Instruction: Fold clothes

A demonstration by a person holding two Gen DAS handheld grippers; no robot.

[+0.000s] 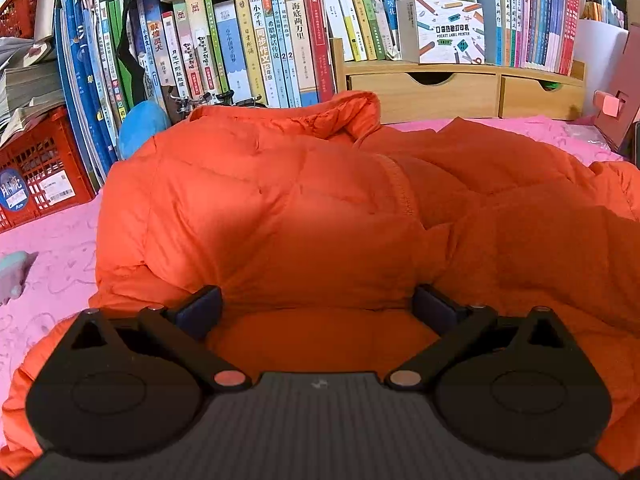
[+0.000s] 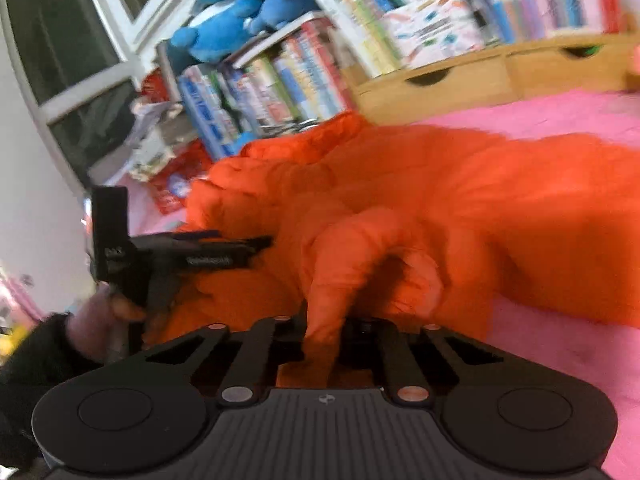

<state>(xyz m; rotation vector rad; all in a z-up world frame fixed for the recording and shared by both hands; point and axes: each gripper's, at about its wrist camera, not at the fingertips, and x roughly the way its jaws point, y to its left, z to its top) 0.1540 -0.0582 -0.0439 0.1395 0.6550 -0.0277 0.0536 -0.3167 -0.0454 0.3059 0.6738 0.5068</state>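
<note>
Pink cloth covers the desk [image 1: 52,248] in your left wrist view, with a wall of books [image 1: 256,48] from nine to twelve o'clock and a wooden drawer unit [image 1: 460,92] toward one o'clock. Your orange puffer jacket [image 1: 280,208] lies heaped across the middle, collar up at twelve o'clock. Your left gripper [image 1: 318,308] stands wide, its fingers resting on either side of a padded bulge at six o'clock without pinching it; if you close there you will likely catch only the puffed top layer, and the slick shell could slide out. A small pale object [image 1: 14,276] sits at nine o'clock near the hem, and a sweeping fold could drag it along. Over in your right wrist view, which is blurred, the jacket [image 2: 460,208] spreads from the centre out to three o'clock on the pink desk [image 2: 560,360]. Your right gripper [image 2: 324,344] is closed down on a narrow ridge of orange fabric at six o'clock. That pinch looks thin, so a fast pull may tear it free or lift one layer and leave the fold lopsided. Your left gripper [image 2: 262,243] shows at nine o'clock, its tip against the jacket, held by your hand [image 2: 100,320]. Both tools work close together, so crossing them risks a knock, and a pull could tug the fabric away from the open left gripper.
</note>
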